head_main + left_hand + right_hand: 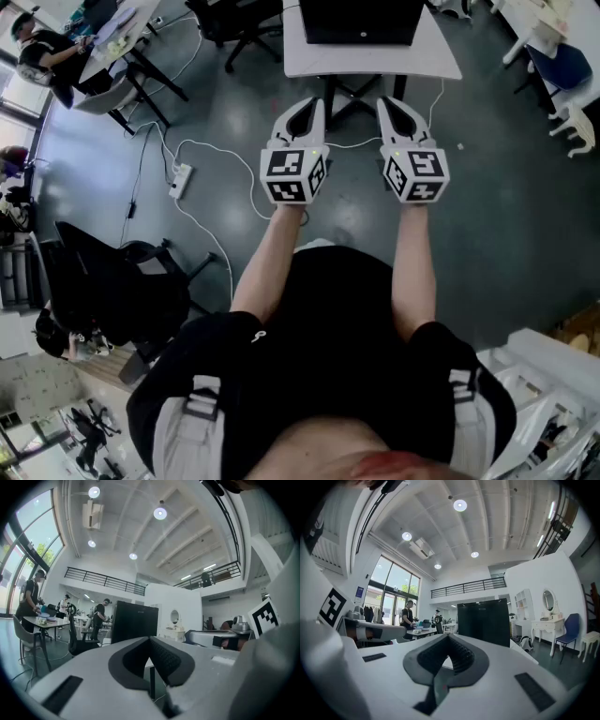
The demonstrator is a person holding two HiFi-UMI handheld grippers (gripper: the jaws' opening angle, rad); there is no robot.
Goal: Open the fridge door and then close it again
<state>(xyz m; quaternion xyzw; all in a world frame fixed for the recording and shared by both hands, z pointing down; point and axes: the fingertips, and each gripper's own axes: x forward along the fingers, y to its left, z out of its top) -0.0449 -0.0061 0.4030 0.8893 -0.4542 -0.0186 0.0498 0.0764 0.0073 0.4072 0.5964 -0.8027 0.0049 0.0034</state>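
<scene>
A black fridge-like box (361, 21) stands on a white table (375, 58) straight ahead of me. It shows as a dark upright rectangle (133, 620) in the left gripper view and again as a dark rectangle (483, 620) in the right gripper view. I hold both grippers level and side by side, a short way in front of the table, touching nothing. My left gripper (309, 105) is shut with nothing between its jaws (150, 641). My right gripper (392, 105) is shut and empty too (449, 639).
A white power strip (180, 180) with trailing cables lies on the grey floor at the left. A black office chair (112, 281) stands at my left. A person sits at a desk (112, 37) at the far left. A blue chair (562, 61) and a white dressing table (548, 623) stand at the right.
</scene>
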